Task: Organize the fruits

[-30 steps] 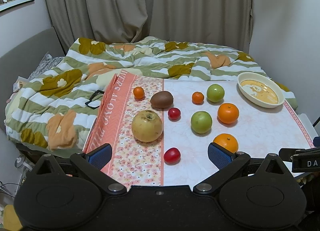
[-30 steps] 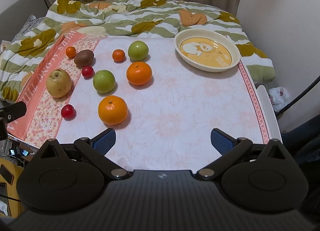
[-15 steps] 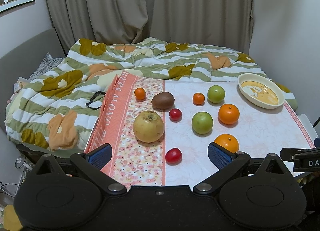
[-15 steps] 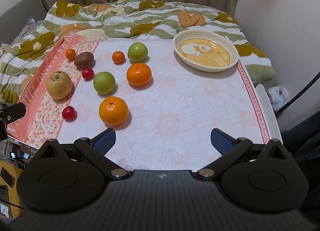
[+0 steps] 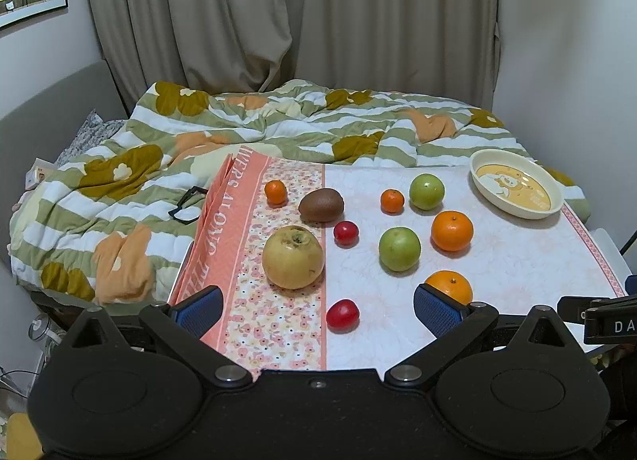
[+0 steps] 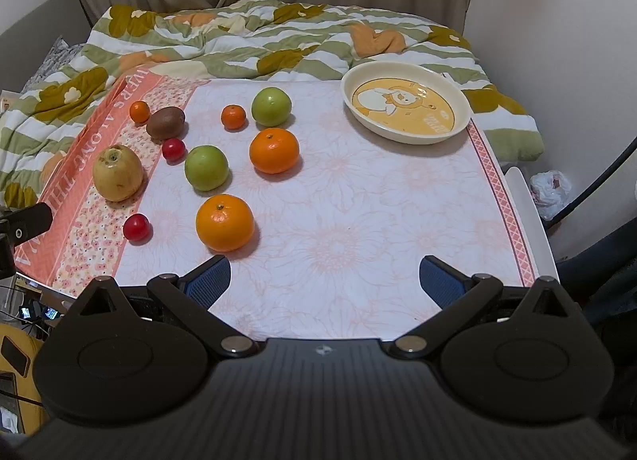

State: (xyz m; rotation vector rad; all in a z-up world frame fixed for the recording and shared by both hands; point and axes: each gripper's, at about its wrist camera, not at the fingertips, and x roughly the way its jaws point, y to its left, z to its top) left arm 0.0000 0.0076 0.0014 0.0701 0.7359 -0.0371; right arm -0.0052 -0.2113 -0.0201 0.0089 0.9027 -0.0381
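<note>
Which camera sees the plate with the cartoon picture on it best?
The right wrist view. There the plate sits large and nearly centered, its cartoon print clear and nothing on it. In the left wrist view the plate is smaller, off at the right side, seen at a flatter angle.

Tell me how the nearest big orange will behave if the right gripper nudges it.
The orange looks round and sits free on the flat tablecloth, so a nudge would probably roll it. Its smooth, curved skin may slip from the right gripper unless squeezed at its widest part. It looks firm, unlikely to bruise easily.
</note>
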